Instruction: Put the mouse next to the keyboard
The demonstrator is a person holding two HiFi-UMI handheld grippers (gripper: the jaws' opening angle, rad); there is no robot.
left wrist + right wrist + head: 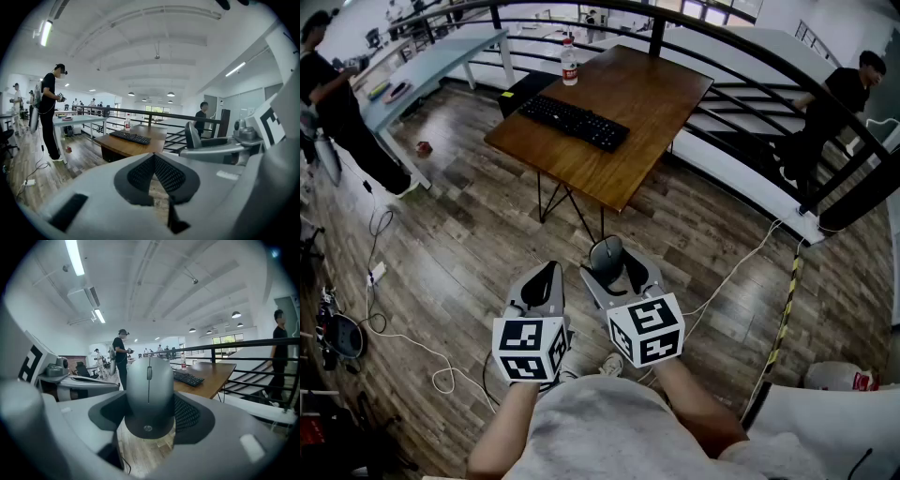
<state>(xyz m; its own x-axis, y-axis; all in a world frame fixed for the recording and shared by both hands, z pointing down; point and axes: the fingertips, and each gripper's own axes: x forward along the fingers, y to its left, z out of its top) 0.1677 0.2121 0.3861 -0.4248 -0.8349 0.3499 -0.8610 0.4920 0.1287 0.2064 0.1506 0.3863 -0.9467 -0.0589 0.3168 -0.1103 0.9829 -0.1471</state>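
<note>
Head view: right hand-held gripper (615, 270) grips the rounded grey plastic mouse (606, 253) with jaws wide, long black keyboard (574, 122) sits well ahead, slightly left, slanted across the brown wooden surface (652, 94), and the left hand-held gripper (544, 278) is closed on nothing.

Grey mouse (149, 394), black keyboard (574, 122), brown wooden table (649, 101), grey-brown plank floor (469, 239).

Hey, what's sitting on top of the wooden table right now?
A black keyboard and a bottle sit on the wooden table. Nothing covers its top. The mouse is not there: the right gripper holds it.
</note>
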